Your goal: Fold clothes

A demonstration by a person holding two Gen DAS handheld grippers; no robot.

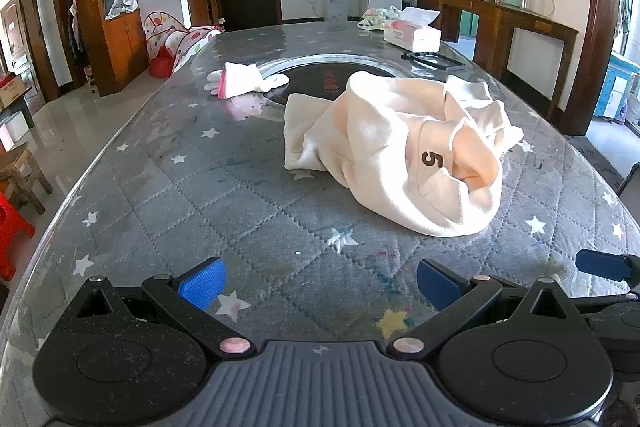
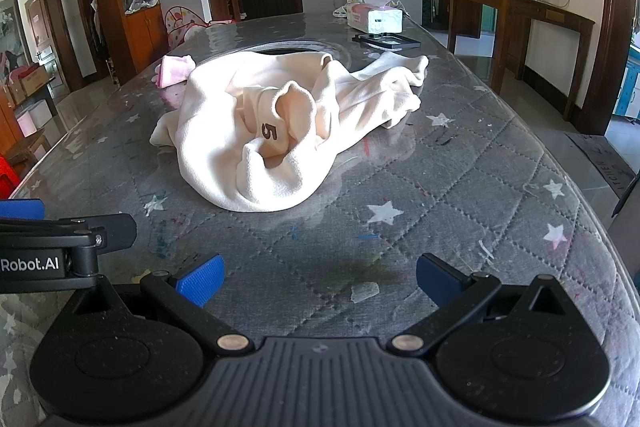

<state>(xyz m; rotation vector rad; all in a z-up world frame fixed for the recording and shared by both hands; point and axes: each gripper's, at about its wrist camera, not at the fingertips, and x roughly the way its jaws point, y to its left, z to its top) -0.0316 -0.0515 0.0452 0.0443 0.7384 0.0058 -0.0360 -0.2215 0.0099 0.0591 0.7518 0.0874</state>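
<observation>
A crumpled cream fleece garment (image 1: pixel 394 151) lies well ahead of both grippers on the quilted grey star-print table (image 1: pixel 200 195), its long axis slanting from near-right to far-left of the left gripper (image 1: pixel 318 285). A dark "5" shows among folds; sleeves and hem are indistinguishable. The right gripper (image 2: pixel 318 279) hovers empty too, and both sets of jaws stand wide apart.

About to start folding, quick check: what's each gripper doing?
Left gripper: open, empty.
Right gripper: open, empty.
</observation>
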